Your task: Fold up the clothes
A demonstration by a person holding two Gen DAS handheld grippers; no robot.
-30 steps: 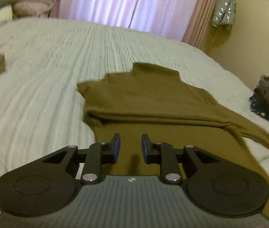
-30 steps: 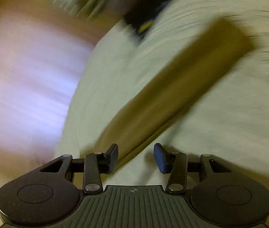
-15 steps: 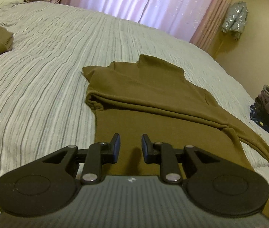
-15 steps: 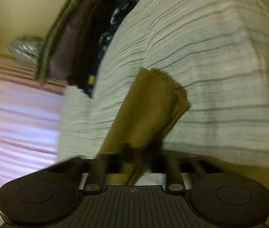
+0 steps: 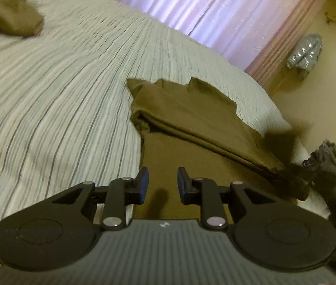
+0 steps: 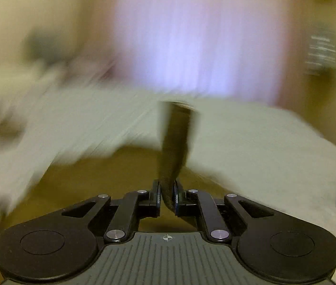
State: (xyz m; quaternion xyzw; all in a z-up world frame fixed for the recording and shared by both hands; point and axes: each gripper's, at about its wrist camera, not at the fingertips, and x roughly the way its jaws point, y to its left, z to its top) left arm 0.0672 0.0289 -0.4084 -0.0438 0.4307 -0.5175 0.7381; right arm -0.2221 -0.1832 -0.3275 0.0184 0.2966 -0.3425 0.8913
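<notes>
Two grippers over the bed [image 5: 49, 109]. Left gripper [image 5: 160, 182] hangs w/ jaws apart, nothing btwn them, above the lower part of the olive sweater [image 5: 191, 123], which lies flat near the bed's right edge, one sleeve folded across its chest. Right gripper [image 6: 167, 196] is clenched on a strip of that olive fabric, prob. the other sleeve [image 6: 175, 142], rising straight up from the pads; view heavily blurred. Another olive garment [image 5: 6, 19] sits crumpled at the bed's far-left corner. Pink curtain [image 5: 203, 11] behind.
</notes>
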